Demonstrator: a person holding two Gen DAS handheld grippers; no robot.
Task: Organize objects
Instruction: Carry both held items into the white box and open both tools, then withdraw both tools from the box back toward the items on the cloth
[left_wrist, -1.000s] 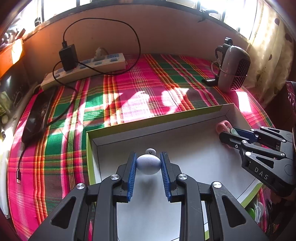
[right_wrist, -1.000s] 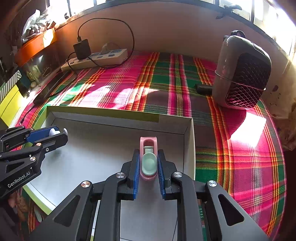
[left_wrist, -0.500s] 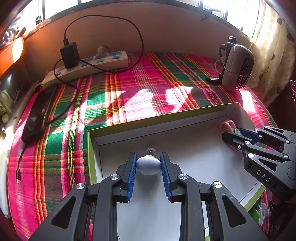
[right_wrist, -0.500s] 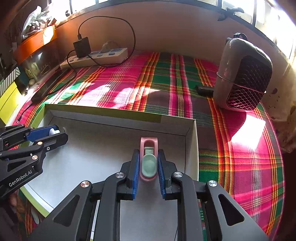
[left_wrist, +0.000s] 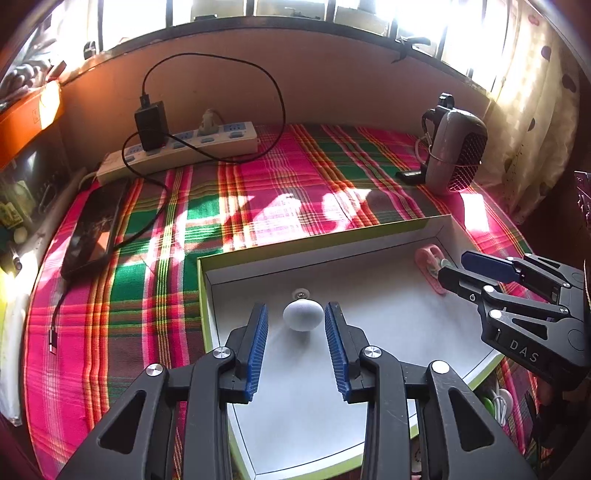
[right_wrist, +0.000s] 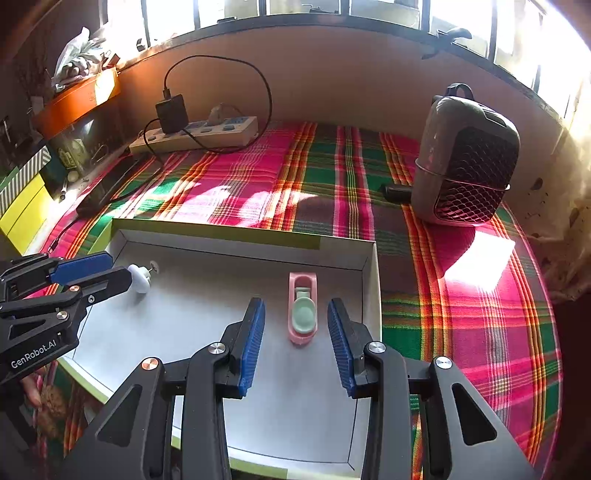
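A shallow white box with a green rim (left_wrist: 317, 240) (right_wrist: 221, 227) lies on the plaid cloth. A white knob with a screw (left_wrist: 303, 315) (right_wrist: 140, 278) rests on the box floor at its left end, between the open jaws of my left gripper (left_wrist: 297, 314) (right_wrist: 109, 267), apart from both pads. A pink and mint clip (right_wrist: 303, 308) (left_wrist: 428, 266) lies on the box floor at its right end, between the open jaws of my right gripper (right_wrist: 296, 306) (left_wrist: 452, 264), untouched by the pads.
A white power strip with a black charger and cable (left_wrist: 177, 149) (right_wrist: 195, 134) lies at the back. A dark phone (left_wrist: 94, 230) is at the left. A grey mesh-front heater (right_wrist: 463, 162) (left_wrist: 454, 151) stands at the back right. Plaid cloth (right_wrist: 461, 314) lies to the right of the box.
Both grippers have opened. The left one let go of the white knob and the right one let go of the pink clip; both things now rest on the box floor.
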